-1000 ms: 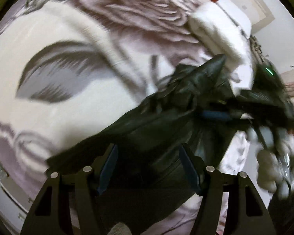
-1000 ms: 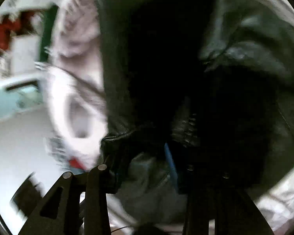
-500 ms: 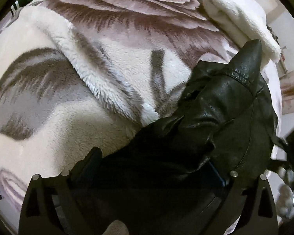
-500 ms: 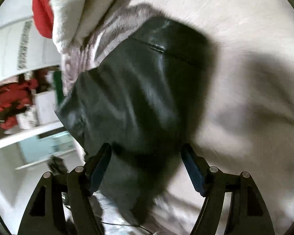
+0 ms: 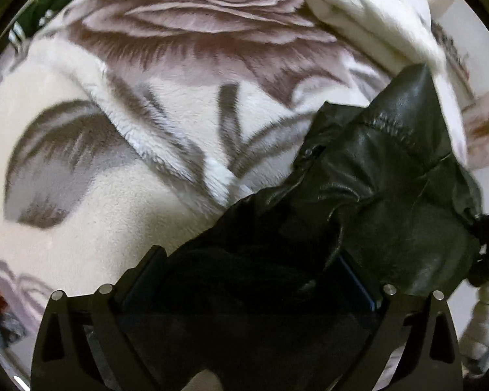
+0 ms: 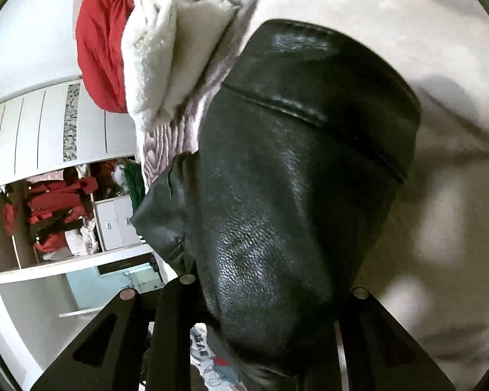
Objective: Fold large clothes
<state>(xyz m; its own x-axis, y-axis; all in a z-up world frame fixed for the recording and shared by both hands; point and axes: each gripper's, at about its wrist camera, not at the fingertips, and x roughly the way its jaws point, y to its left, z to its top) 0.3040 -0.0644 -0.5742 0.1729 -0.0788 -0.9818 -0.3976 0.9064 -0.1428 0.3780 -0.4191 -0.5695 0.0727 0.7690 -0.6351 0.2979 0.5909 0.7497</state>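
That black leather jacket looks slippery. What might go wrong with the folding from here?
The jacket is thick and glossy, bunched in folds rather than flat, so it may spring open again. The left gripper has its jaws wide apart with leather lying between them, so it holds nothing yet and a closing pinch might catch several layers. The plush blanket underneath is soft and rumpled, so it could drag along with the jacket.

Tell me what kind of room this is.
Most likely a bedroom. A black leather jacket lies on a plush rose-print blanket that looks like bedding, and an open wardrobe with red clothes stands beside it. A folded white fleece sits on the blanket.
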